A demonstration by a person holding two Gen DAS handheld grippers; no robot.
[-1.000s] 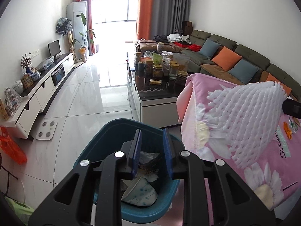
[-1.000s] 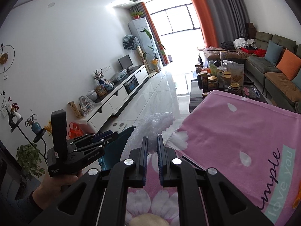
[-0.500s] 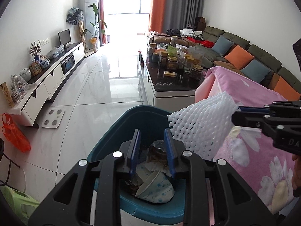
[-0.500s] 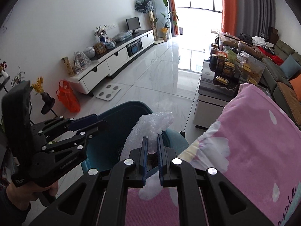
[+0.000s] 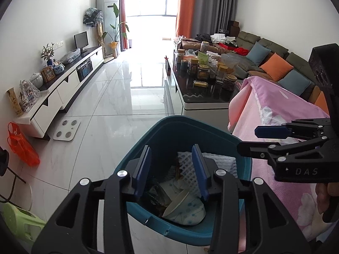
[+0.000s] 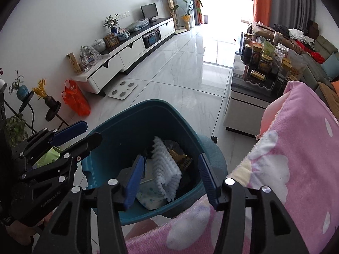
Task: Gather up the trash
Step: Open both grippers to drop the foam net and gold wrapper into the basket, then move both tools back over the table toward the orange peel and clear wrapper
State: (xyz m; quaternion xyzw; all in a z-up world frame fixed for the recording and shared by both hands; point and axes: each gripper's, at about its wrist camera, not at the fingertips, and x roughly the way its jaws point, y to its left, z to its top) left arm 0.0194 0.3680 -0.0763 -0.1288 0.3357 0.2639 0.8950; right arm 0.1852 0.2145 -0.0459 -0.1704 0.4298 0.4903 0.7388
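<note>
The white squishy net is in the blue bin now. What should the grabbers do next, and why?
Probably lift the right gripper up and back toward the pink blanket to look for more trash. Its jaws are opening with nothing pressed between them, and the white foam net already lies inside the blue bin on the other rubbish, so that piece looks done.

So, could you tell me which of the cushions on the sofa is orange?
The orange cushion sits between two blue-grey ones: one blue-grey cushion farther along the sofa, another nearer the pink blanket.
</note>
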